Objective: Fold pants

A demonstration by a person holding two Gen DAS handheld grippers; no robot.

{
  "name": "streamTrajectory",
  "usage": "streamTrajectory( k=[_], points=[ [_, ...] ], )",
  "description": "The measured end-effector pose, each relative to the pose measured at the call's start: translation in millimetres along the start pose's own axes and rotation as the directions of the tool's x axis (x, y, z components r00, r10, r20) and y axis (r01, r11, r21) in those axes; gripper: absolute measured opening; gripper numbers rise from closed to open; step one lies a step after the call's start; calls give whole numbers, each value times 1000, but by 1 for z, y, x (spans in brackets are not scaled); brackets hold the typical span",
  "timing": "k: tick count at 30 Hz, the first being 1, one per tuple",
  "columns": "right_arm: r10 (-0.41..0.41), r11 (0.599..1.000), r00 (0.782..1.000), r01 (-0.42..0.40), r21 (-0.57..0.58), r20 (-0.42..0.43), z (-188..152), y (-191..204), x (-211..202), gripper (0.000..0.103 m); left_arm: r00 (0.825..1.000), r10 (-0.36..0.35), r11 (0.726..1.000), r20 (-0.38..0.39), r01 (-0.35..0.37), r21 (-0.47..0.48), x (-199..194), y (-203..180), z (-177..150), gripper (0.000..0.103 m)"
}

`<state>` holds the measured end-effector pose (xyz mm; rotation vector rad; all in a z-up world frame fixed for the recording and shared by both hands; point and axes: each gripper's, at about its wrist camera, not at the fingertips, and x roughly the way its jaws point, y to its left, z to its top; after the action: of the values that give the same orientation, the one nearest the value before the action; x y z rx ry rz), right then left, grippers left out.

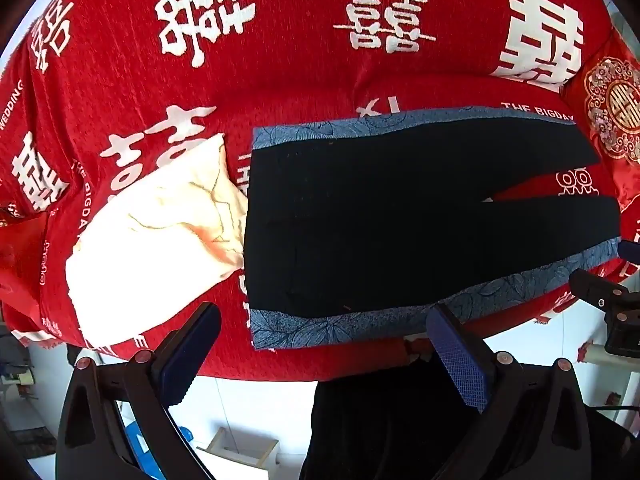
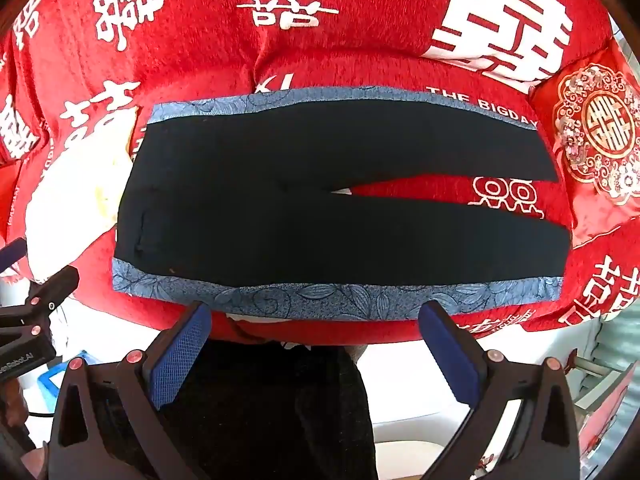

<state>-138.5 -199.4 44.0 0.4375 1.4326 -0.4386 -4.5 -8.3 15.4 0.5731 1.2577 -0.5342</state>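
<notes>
One pair of pants (image 2: 304, 208), black with a blue leaf-print stripe down each outer seam, lies flat on a bed under a red bedspread (image 2: 200, 52) printed with white characters. Waistband at 9 o'clock in the right wrist view, two legs running to 3 o'clock, split in a narrow V with red cloth showing between. Near stripe lies along the bed's front edge at 6 o'clock.

Two tongs, both spread wide, both holding nothing. Left tongs (image 1: 324, 350) hover off the bed edge near the waistband corner; pants (image 1: 400, 216) fill the centre-right of the left wrist view. Right tongs (image 2: 316, 342) hover just off the near stripe, about mid-length; blue pads (image 2: 180, 354) apart from the fabric. The left tongs' body shows at 8 o'clock in the right wrist view, the right's at 4 o'clock in the left wrist view.

One cream cloth (image 1: 156, 240), crumpled, at 9 o'clock of the pants, touching or tucked just under the waistband edge; can't tell which. One red embroidered cushion (image 2: 596, 132) with a gold medallion at 2–3 o'clock, just beside the leg hems.

Dark clothing of the person (image 2: 272, 408) sits below the bed edge at 6 o'clock. White floor and blurred clutter below, unclear.
</notes>
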Motion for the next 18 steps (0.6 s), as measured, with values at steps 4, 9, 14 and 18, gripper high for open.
streamTrajectory(
  k=[4,9,14,18],
  points=[
    [-7,1000,1000,7,-4,7,2,0,-2,103,1000,7,1000,7,-7,0,-2,-1,3,103],
    [-15,1000,1000,15,-10,14,3,0,-3,103,1000,9,1000,14,-9,-1,-3,-1,5,103],
    [-21,1000,1000,21,-14,17,4,1,-3,103,1000,11,1000,19,-11,1,-4,-1,6,103],
    [-20,1000,1000,20,-15,17,4,2,-3,103,1000,16,1000,21,-16,2,-5,-1,6,103]
  ],
)
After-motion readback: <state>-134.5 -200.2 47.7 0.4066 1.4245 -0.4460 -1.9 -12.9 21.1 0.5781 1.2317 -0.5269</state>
